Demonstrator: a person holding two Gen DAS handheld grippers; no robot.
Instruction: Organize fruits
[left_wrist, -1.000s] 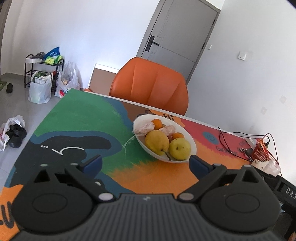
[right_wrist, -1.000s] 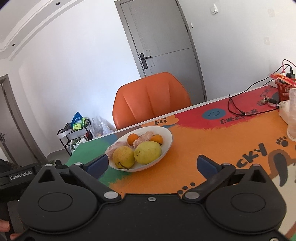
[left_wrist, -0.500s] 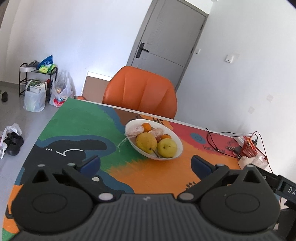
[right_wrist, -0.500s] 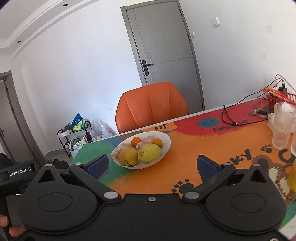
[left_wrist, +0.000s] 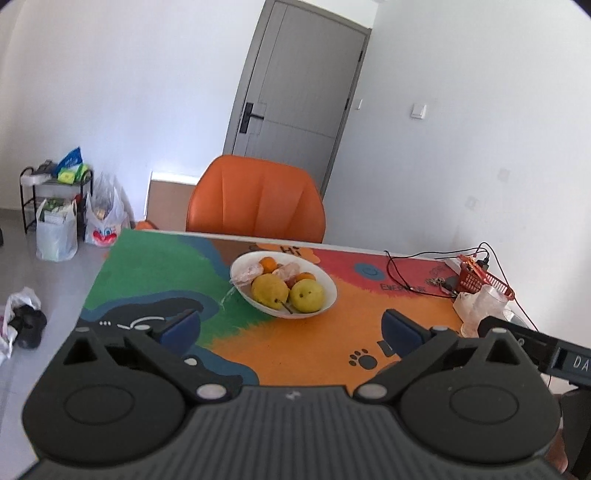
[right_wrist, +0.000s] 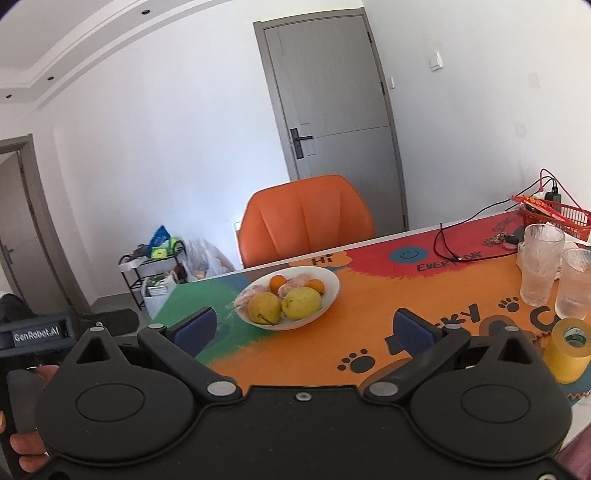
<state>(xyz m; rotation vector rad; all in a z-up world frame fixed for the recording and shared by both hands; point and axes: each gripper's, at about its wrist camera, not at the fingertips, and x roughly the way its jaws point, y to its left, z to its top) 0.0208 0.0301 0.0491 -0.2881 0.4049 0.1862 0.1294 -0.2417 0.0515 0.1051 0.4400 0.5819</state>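
A white bowl (left_wrist: 330, 293) (right_wrist: 332, 291) stands on the colourful table (left_wrist: 314, 350) (right_wrist: 369, 325). It holds two yellow pears (left_wrist: 269, 289) (right_wrist: 301, 303), small oranges (left_wrist: 267, 264) (right_wrist: 277, 283) and wrapped pinkish fruits (left_wrist: 248, 273) (right_wrist: 248, 293). My left gripper (left_wrist: 291, 326) is open and empty, held back from the bowl above the table's near side. My right gripper (right_wrist: 304, 330) is open and empty, also well short of the bowl.
An orange chair (left_wrist: 255, 199) (right_wrist: 306, 219) stands behind the table. At the right are two glasses (right_wrist: 541, 264), a yellow tape roll (right_wrist: 569, 349), a red basket (right_wrist: 550, 214) and cables (left_wrist: 406, 273). Bags and a rack (left_wrist: 55, 206) stand on the floor left.
Both grippers have pulled back and up from the bowl, which now looks smaller and farther. The glasses and tape roll have come into the right wrist view.
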